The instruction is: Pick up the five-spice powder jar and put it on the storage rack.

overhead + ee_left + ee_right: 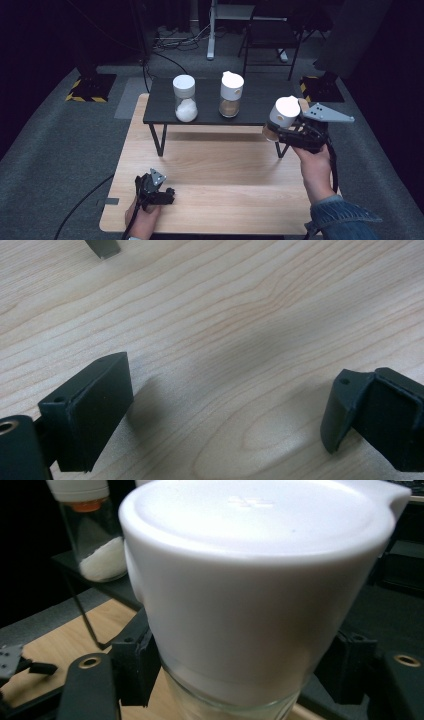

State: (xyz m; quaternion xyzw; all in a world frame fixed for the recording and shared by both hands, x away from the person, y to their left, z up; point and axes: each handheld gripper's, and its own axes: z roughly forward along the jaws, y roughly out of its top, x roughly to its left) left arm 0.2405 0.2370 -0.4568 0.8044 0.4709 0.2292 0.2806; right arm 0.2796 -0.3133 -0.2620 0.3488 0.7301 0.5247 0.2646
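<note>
The jar (282, 118) is a clear glass container with a tall white cap that carries a small pouring lip at one edge; a band of brown contents shows below the cap in the high view, and in the right gripper view (260, 590) the cap stands upright between the two black jaws. The right gripper (286, 134) grasps this jar on the glass just under the cap and holds it in the air, at the right end of the black shelf (165, 107) and level with its top. The pick-up is judged complete; the placement is judged outstanding, since the jar rests on no surface. Two similar jars stand on the shelf: one with white contents (184, 98) at the left, one with brown contents (231, 94) beside it, well apart from each other, with bare shelf to their right. The left gripper (156, 189) rests low over the wooden desk (225, 170) near its front edge, jaws spread wide, with nothing between them.
</note>
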